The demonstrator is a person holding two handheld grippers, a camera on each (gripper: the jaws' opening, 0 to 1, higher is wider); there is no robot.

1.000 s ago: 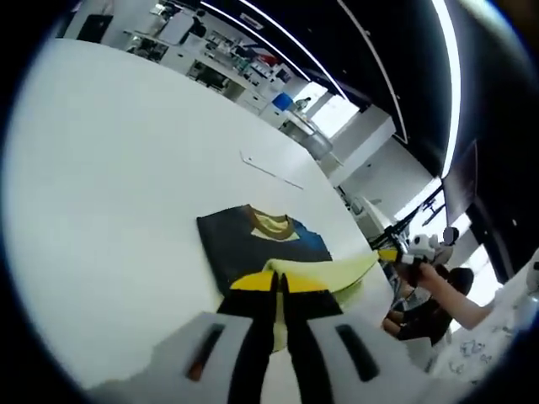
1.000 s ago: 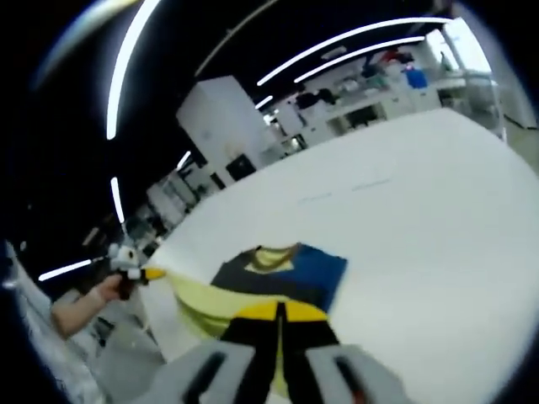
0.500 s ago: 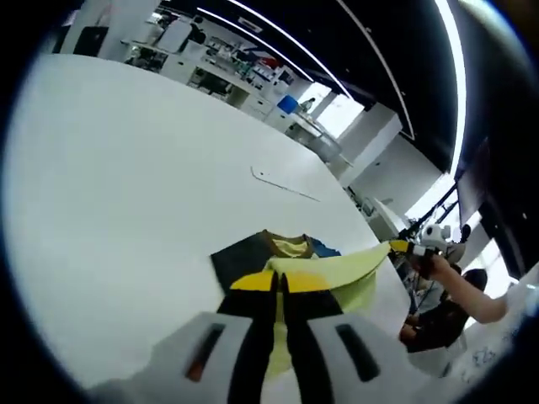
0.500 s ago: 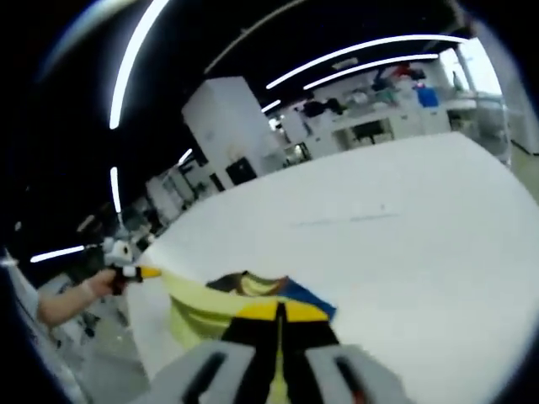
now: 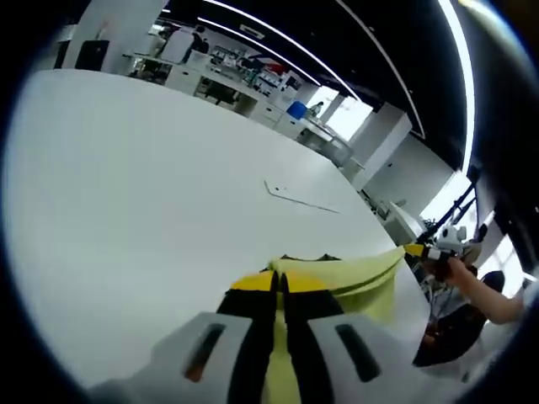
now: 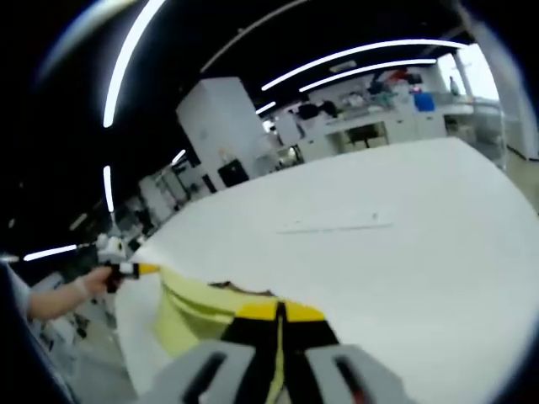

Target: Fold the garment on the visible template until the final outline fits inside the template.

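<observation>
My left gripper (image 5: 279, 283) is shut on the edge of a yellow-green garment (image 5: 358, 275), and the cloth stretches right to the other gripper (image 5: 426, 251) in a person's hand. In the right gripper view my right gripper (image 6: 279, 312) is shut on the same garment (image 6: 192, 306), which runs left to the left gripper (image 6: 126, 268). Only a thin dark strip of the garment (image 5: 301, 257) peeks over the lifted edge. A thin template line (image 5: 301, 200) lies on the white table (image 5: 126, 185) beyond the garment, and in the right gripper view the template line (image 6: 335, 225) is ahead.
The white table (image 6: 421, 252) stretches far ahead of both grippers. Shelves and benches (image 5: 227, 76) line the far side of the room. A white pillar (image 6: 215, 126) stands behind the table. A person's hand (image 6: 72, 290) holds the left gripper near the table's edge.
Both grippers have carried the yellow edge forward over the dark blue part of the garment, which is now almost hidden. Both views have tilted toward the far table.
</observation>
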